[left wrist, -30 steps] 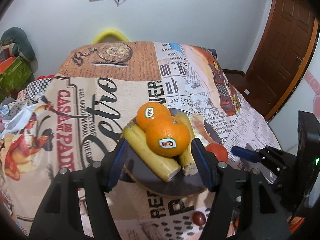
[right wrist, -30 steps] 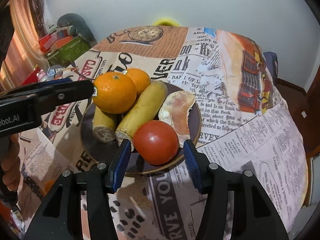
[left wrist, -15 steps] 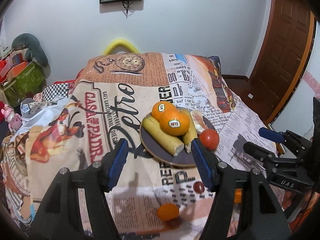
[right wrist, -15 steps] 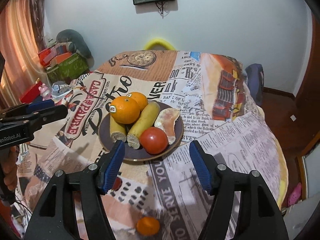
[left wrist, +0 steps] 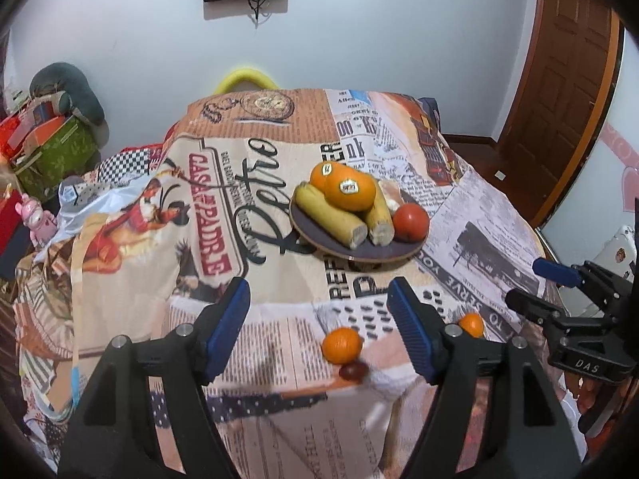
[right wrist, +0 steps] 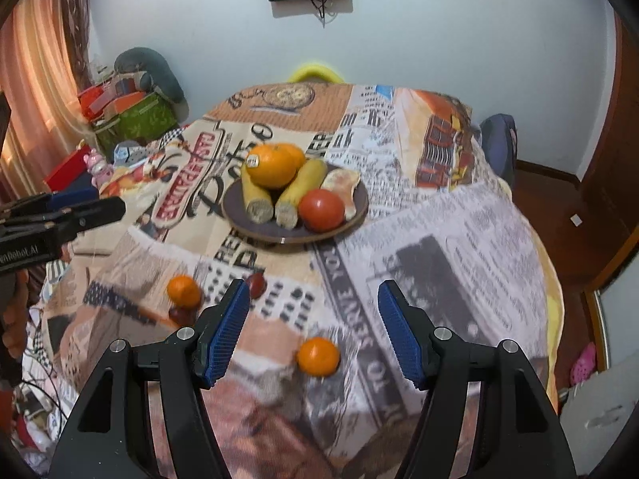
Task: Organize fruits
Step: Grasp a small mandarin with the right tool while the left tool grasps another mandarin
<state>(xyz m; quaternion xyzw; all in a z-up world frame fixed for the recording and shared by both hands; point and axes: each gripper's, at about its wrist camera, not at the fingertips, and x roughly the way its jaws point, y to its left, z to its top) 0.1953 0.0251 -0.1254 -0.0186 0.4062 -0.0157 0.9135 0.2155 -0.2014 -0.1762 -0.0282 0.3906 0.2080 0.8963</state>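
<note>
A dark round plate (left wrist: 359,253) on the printed tablecloth holds two large oranges (left wrist: 349,187), two banana pieces (left wrist: 331,215), a tomato (left wrist: 410,221) and a peeled fruit slice (right wrist: 343,183). Nearer the table's front edge lie loose fruits: a mandarin (left wrist: 342,344) with a small dark red fruit (left wrist: 353,370) beside it, and a second mandarin (right wrist: 318,356). My left gripper (left wrist: 317,293) hangs well short of the plate, its jaws opening with nothing between them. My right gripper (right wrist: 313,293) is open and empty, above the second mandarin.
The cloth drapes over the table's front and right edges (right wrist: 551,299). Boxes and toys (left wrist: 44,147) crowd the left side. A wooden door (left wrist: 559,92) stands at the right, and a yellow chair back (left wrist: 243,78) shows behind the table. Another dark fruit (right wrist: 255,282) lies by the left finger.
Both grippers have drawn back and upward from the plate, which now looks smaller and farther. The loose mandarins and dark fruits near the front edge have come into view.
</note>
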